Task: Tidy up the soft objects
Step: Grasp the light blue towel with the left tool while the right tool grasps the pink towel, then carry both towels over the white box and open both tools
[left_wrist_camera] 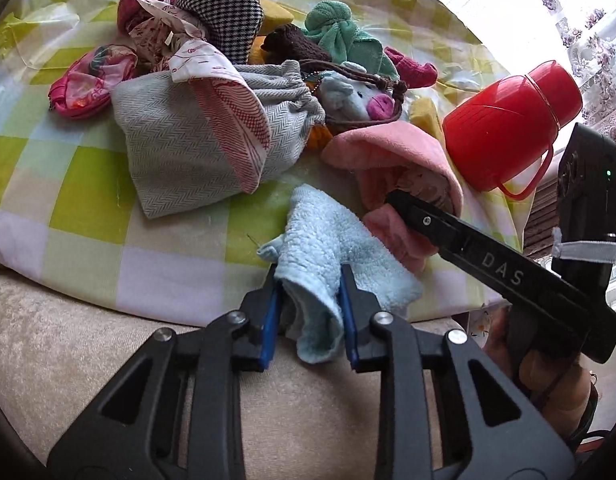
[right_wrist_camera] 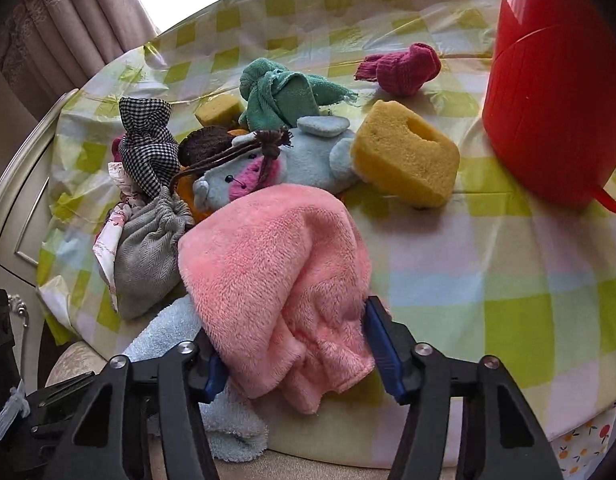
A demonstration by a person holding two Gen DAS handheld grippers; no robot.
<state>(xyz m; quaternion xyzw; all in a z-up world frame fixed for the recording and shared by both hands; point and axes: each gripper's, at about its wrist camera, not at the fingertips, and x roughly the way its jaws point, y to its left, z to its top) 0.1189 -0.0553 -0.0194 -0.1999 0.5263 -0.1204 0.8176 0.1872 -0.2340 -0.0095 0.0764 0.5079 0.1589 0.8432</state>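
Observation:
A light blue towel [left_wrist_camera: 328, 248] lies at the near edge of the checked table and hangs between the fingers of my left gripper [left_wrist_camera: 310, 280], which is shut on it. A pink fleece cloth [right_wrist_camera: 275, 256] lies beside it; my right gripper [right_wrist_camera: 291, 332] has its jaws wide around the cloth's near end, and whether they press it is unclear. The blue towel also shows in the right wrist view [right_wrist_camera: 167, 332], under the pink cloth. The right gripper's body [left_wrist_camera: 488, 264] reaches into the pink cloth [left_wrist_camera: 388, 152] in the left wrist view.
A pile of soft things sits behind: a grey drawstring bag [left_wrist_camera: 195, 136], a blue plush toy [right_wrist_camera: 267, 164], a green towel [right_wrist_camera: 283, 96], a checked cloth [right_wrist_camera: 147, 144], yellow sponges [right_wrist_camera: 408, 156], a magenta sock [right_wrist_camera: 400, 68]. A red plastic bucket [right_wrist_camera: 560, 92] lies at the right.

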